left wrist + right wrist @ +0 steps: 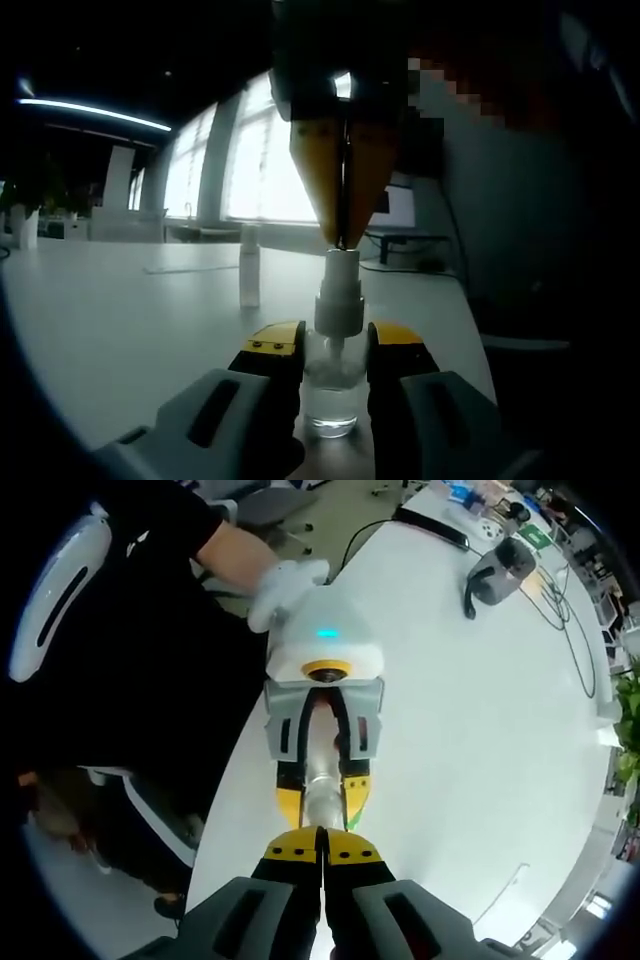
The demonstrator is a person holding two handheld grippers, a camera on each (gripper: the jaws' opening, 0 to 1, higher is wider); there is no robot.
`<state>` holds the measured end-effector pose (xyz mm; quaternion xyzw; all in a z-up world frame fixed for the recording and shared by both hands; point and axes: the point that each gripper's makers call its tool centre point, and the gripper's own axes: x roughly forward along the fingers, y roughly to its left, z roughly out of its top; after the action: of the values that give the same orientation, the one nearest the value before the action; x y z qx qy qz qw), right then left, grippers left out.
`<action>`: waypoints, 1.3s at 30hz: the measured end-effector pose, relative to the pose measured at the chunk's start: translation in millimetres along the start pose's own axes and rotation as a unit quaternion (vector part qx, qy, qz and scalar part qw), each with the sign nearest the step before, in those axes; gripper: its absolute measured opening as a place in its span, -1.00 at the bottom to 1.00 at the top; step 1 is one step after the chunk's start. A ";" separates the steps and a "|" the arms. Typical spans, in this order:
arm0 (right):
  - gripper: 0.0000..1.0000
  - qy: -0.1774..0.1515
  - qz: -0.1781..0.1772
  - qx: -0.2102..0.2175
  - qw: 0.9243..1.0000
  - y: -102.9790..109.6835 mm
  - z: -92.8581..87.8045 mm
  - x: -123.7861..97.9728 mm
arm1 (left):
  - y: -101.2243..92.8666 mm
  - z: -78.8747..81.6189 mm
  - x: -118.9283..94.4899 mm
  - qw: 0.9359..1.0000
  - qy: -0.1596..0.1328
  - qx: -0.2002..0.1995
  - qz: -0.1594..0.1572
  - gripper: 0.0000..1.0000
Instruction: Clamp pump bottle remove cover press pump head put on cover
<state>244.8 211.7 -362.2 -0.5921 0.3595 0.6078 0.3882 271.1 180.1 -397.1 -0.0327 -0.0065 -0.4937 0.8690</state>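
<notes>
Two grippers work on a clear pump bottle point(333, 385) on a white table point(120, 320)
Left gripper point(334, 352) grasps the bottle's body; right gripper point(322, 855), jaws clenched together, presses down on the pump head point(339, 290); the cover point(249, 266) stands upright behind

L claw point(335, 350) clamped low; R claw point(322, 852) closed, pointing down above it.

A small clear plastic pump bottle point(332, 395) stands upright on the white worktop point(130, 320), its transparent body holding a little clear liquid. A white pump head point(339, 295) with a wider collar sits on its neck, uncovered. A slim translucent cover point(249, 265) stands upright on the worktop, well apart from the bottle. In the right gripper view the bottle point(322, 798) appears from above as a pale cylinder.
</notes>
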 end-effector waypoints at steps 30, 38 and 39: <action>-1.00 0.011 -0.012 -0.009 1.000 -0.3 0.5 -0.1 | 1.1 -0.4 -0.1 1.000 0.000 0.000 0.001 -0.69; -1.00 0.004 -0.008 0.005 1.000 -0.2 0.3 -0.2 | 1.0 -0.3 -0.2 1.000 0.000 0.000 0.000 -0.69; -1.00 0.004 -0.008 0.005 1.000 -0.2 0.2 -0.2 | 0.8 -0.2 -0.2 1.000 0.000 0.001 0.001 -0.69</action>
<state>244.8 212.0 -362.0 -0.5957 0.3590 0.6005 0.3945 271.7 180.7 -397.3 -0.0323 -0.0070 -0.4932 0.8693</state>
